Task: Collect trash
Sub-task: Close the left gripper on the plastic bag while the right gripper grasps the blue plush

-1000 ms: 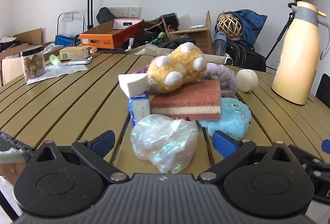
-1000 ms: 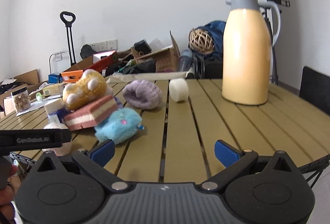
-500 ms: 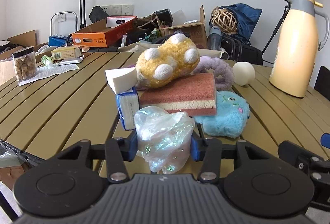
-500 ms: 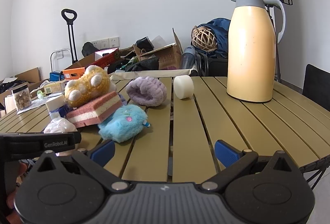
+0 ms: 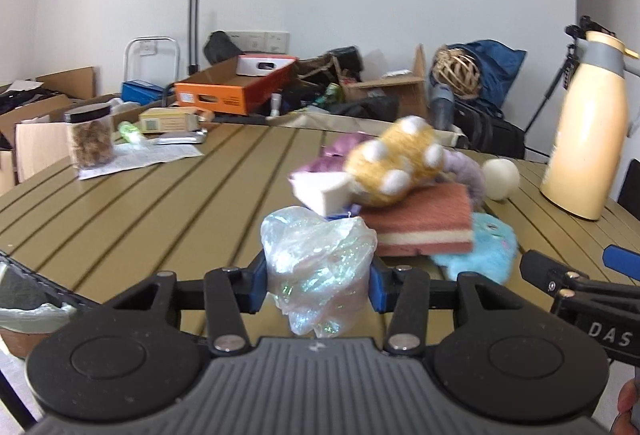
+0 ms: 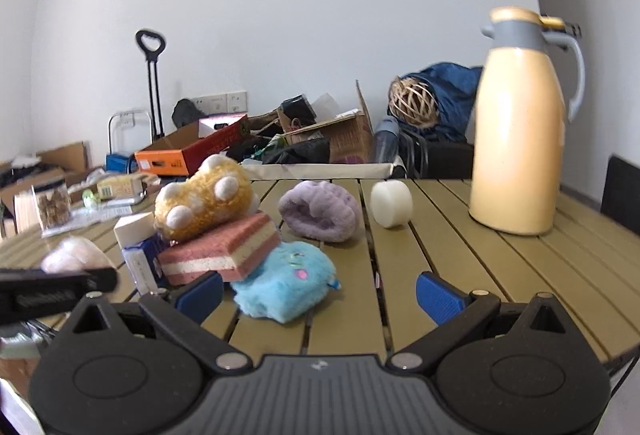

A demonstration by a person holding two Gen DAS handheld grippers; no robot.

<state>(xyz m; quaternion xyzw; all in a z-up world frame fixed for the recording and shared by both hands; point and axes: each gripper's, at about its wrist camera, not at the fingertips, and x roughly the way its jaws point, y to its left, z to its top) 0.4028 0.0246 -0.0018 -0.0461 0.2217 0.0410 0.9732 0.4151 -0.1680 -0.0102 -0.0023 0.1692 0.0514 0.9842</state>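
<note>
My left gripper (image 5: 317,285) is shut on a crumpled clear iridescent plastic bag (image 5: 318,267) and holds it lifted above the slatted wooden table (image 5: 140,203). The bag also shows in the right wrist view (image 6: 72,259) as a pale blurred lump at the left, above the left gripper's body. My right gripper (image 6: 319,293) is open and empty, low over the table in front of a blue plush toy (image 6: 286,281).
A pile sits mid-table: a yellow plush paw (image 5: 394,165), a red sponge (image 5: 424,225), a white foam wedge (image 5: 322,191), a purple plush (image 6: 320,213). A white foam roll (image 6: 391,203) and a yellow thermos jug (image 6: 520,127) stand right. A jar (image 5: 89,141) stands at the left.
My left gripper closed on the plastic bag, then lifted it off the table and swung left. My right gripper moved forward toward the blue plush and stayed open.
</note>
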